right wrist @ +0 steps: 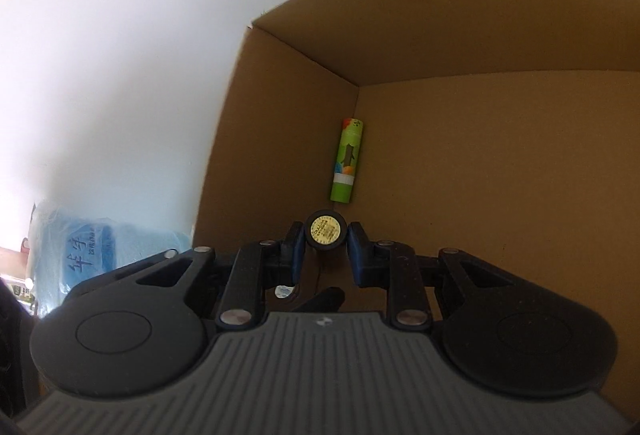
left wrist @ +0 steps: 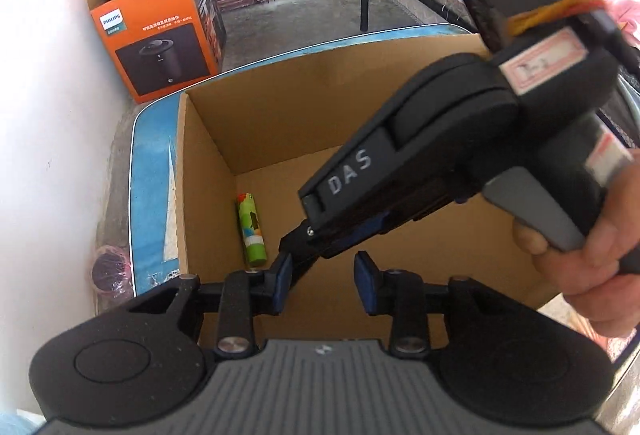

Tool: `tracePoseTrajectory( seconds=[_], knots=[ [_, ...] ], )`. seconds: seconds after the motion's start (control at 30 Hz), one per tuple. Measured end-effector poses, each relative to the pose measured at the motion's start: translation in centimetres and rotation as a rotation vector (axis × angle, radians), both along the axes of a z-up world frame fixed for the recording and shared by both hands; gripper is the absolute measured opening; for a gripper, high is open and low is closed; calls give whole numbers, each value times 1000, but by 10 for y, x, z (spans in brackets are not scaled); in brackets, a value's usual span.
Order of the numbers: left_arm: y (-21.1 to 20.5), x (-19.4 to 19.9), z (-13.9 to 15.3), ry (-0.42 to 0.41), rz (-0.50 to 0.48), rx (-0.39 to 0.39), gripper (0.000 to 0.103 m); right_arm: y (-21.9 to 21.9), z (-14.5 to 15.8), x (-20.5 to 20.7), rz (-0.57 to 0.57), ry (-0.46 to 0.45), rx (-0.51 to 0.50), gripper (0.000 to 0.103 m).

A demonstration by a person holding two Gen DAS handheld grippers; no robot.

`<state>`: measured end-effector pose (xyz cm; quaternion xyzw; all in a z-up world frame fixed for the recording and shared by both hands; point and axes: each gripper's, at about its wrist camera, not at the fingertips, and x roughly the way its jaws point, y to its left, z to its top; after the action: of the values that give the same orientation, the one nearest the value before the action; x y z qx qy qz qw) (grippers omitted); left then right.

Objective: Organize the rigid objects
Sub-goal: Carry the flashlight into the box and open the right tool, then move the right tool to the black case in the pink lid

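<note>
The right gripper (right wrist: pixel 326 241) is closed on a small black cylinder (right wrist: pixel 325 230), with both blue pads pressing on its round sides; only its end with a yellow round label faces the camera, so I cannot tell how long it is or what it is. It hangs inside the open cardboard box (right wrist: pixel 480 35), above the floor of the box and near the left wall. A green tube (right wrist: pixel 347 161) already lies flat on the box floor, along that same wall. The left gripper (left wrist: pixel 322 285) is over the box too, its jaws a little apart with nothing between them; in its view the other tool and the person's hand (left wrist: pixel 592 267) cross the frame. The cylinder looks stiff and light, and its smooth round body can slip or turn between the pads, so I think the grip across the middle of its width, as it is now, is the good one. The green tube seems to be rigid and light as well, and it may roll if something touches it, so the cylinder is better put down beside it, not on it.
</note>
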<state>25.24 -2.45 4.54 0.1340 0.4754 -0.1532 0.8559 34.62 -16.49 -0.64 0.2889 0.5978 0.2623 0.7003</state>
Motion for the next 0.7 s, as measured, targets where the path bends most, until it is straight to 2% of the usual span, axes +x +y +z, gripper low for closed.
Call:
tracePoseTrajectory(
  seconds=[0.07,0.13,0.23,0.3,0.33,0.57,0.7],
  knots=[
    [1,1,1,4,-2,-6,38,7,-10,9,10,47,6,23],
    [1,1,1,-10,4,6,40,13,-12,13,3,53,2,24],
    [2,-3,6,-36,12,6,44,16,-10,11,1,56,3,31],
    [3,-9,12,-52,15,-10,45,15,-10,10,-15,53,-8,54],
    [3,-13,16,-62,15,-22,45,13,-9,11,-26,41,-24,58],
    [5,-38,38,-124,22,-68,47,-9,-10,22,-112,22,-63,60],
    [10,-55,50,-151,30,-100,48,-11,-11,25,-146,37,-39,62]
  ],
)
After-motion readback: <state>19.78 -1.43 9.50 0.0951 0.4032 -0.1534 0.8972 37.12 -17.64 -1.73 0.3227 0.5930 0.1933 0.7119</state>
